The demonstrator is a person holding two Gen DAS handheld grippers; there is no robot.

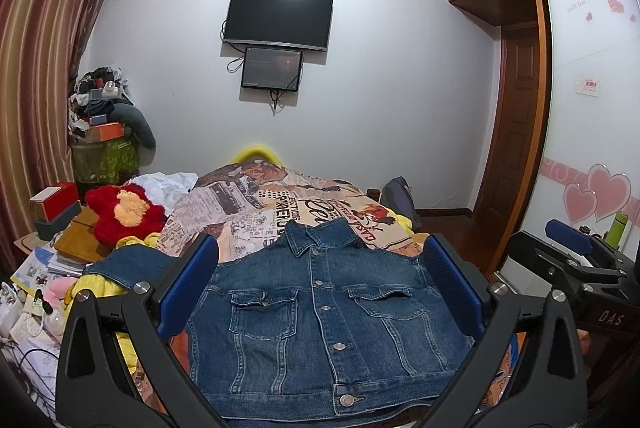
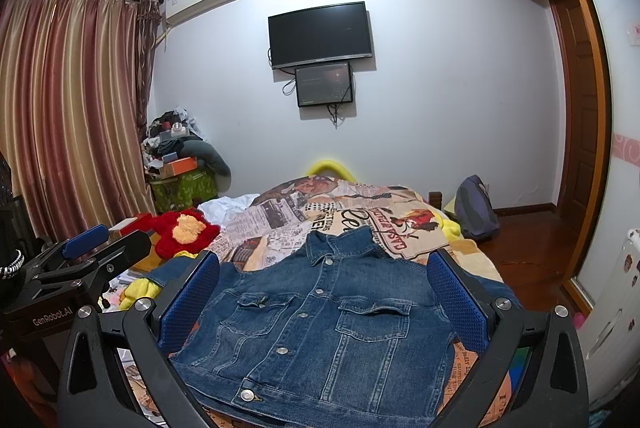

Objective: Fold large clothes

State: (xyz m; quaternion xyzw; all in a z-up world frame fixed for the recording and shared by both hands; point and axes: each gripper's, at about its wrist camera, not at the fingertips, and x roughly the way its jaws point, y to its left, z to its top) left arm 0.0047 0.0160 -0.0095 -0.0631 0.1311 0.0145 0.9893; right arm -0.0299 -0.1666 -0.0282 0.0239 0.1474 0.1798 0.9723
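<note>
Denim jacket (image 1: 320, 312), flat, buttoned, ahead of both grippers. Left gripper (image 1: 320, 292) and right gripper (image 2: 324, 300): wide, empty. We pinch sleeves first, folding inward.

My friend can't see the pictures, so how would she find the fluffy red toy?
Start at the bed with the newspaper-print cover and the denim jacket spread on it. Go to the bed's left edge, towards the striped curtains. The plush toy lies there: shaggy bright red with a yellow-orange middle, the only furry red thing around.

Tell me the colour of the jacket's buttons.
Silver metal buttons on the blue denim jacket; clearest in the left wrist view.
</note>
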